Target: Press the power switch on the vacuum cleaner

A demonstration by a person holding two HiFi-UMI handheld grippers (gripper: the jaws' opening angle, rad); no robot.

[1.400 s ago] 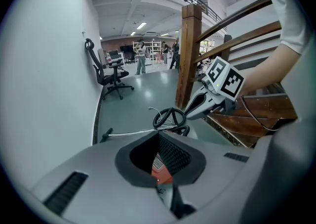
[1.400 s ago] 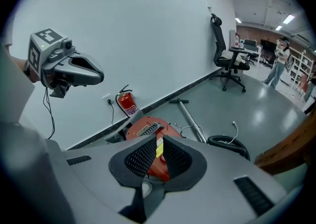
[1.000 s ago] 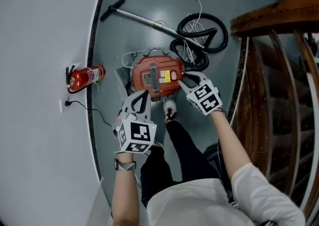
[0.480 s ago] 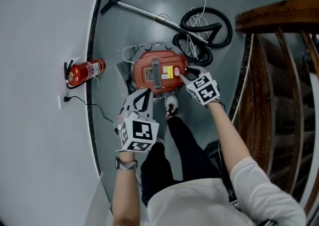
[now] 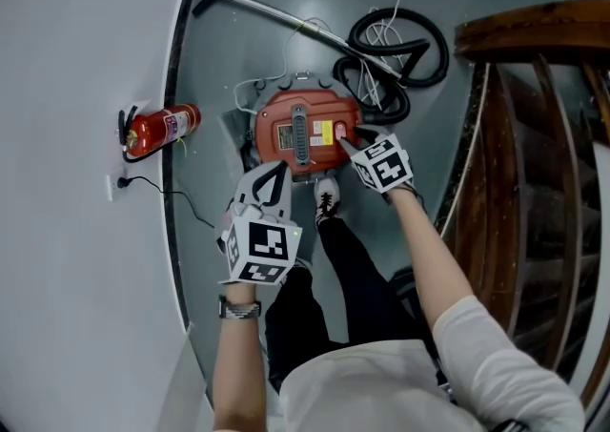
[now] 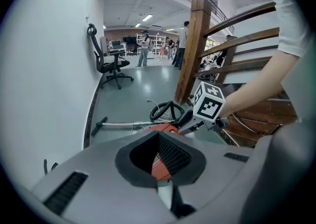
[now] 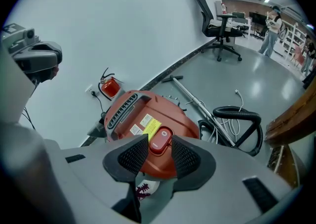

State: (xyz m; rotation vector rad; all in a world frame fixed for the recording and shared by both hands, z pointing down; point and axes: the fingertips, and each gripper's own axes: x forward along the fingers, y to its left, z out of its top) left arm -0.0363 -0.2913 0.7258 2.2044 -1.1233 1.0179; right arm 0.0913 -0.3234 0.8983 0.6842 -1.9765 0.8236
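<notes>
The red vacuum cleaner (image 5: 303,133) stands on the grey floor in front of the person's feet. Its red power switch (image 5: 340,132) is on the right side of the top. My right gripper (image 5: 351,137) hangs just over that switch, pointing steeply down. In the right gripper view the switch (image 7: 160,140) shows between the jaws of the right gripper (image 7: 159,148), beyond the tips. Those jaws are opening and the pads touch nothing. My left gripper (image 5: 277,171) hangs over the vacuum's near left edge, tips together and empty. In its own view the left gripper (image 6: 158,136) has the vacuum (image 6: 160,166) behind it.
A black hose (image 5: 396,44) and metal wand (image 5: 276,20) lie behind the vacuum. A fire extinguisher (image 5: 157,130) lies by the curved white wall, near a wall socket (image 5: 119,184). A wooden stair railing (image 5: 534,134) runs along the right. A shoe (image 5: 326,203) stands just below the vacuum.
My right gripper has come down from the vacuum's right rim to just over the power switch. The left gripper has stayed at the near left edge.
</notes>
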